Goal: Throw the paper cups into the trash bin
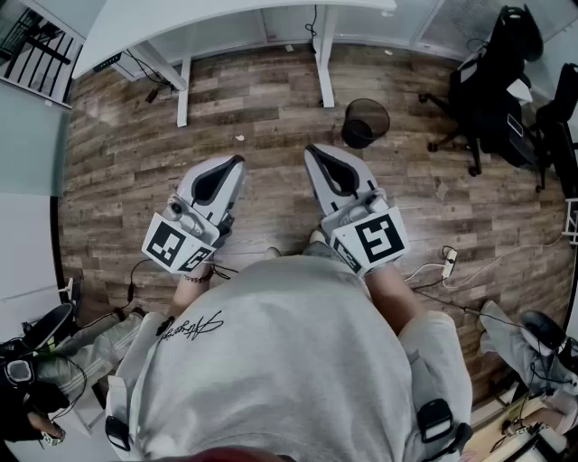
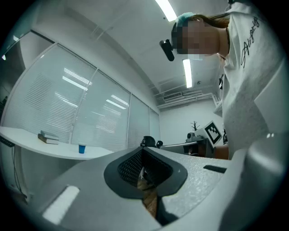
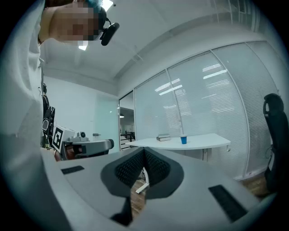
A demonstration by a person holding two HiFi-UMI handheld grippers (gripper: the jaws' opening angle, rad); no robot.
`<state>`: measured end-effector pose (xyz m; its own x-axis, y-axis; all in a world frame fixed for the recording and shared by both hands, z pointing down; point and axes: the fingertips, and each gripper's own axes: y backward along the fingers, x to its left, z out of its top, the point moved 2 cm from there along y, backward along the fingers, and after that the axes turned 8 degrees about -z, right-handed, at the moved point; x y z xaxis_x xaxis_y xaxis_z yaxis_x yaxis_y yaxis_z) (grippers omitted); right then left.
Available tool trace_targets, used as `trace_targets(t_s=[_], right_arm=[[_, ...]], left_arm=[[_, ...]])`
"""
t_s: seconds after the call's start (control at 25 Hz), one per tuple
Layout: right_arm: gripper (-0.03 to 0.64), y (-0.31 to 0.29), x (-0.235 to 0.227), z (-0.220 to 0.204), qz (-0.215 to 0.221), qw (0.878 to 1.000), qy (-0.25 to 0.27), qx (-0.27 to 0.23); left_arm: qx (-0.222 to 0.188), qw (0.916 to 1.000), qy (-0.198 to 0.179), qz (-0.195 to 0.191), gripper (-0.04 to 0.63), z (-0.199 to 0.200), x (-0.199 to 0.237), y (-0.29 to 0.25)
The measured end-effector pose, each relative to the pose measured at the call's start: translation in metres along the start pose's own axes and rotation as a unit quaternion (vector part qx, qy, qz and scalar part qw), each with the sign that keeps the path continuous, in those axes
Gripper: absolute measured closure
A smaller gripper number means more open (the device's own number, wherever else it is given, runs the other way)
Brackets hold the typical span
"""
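Left gripper (image 1: pixel 237 162) and right gripper (image 1: pixel 312 150) side by side, both pointing forward, roughly level. Jaws of each closed tip to tip, gripping nothing (only a sliver of floor visible through the gap behind the tips). Below both, brown wood floor (image 1: pixel 271 99). Ahead, long white desk (image 1: pixel 226 23) on white legs, beside a wall of blinds. Off to the right, black office chair (image 1: pixel 492 86). On the floor near the right gripper, just ahead and to its right, round black mesh trash bin (image 1: pixel 365 122), upright. On the desk, small stack of books (image 3: pixel 163 137); just beside it, one blue paper cup (image 3: pixel 183 140), upright, well apart from the bin.
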<state>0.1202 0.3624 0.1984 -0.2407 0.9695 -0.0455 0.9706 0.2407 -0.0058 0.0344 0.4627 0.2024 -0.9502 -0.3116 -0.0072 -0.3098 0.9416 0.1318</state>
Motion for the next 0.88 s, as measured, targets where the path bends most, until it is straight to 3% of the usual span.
trace_targets(t_s=[0.88], right_arm=[[0.607,-0.002,-0.029,0.003,0.013,1.0,0.009,-0.003]], left_arm=[[0.004,0.9994,-0.015,0.032,0.595,-0.003,0.003,-0.028]])
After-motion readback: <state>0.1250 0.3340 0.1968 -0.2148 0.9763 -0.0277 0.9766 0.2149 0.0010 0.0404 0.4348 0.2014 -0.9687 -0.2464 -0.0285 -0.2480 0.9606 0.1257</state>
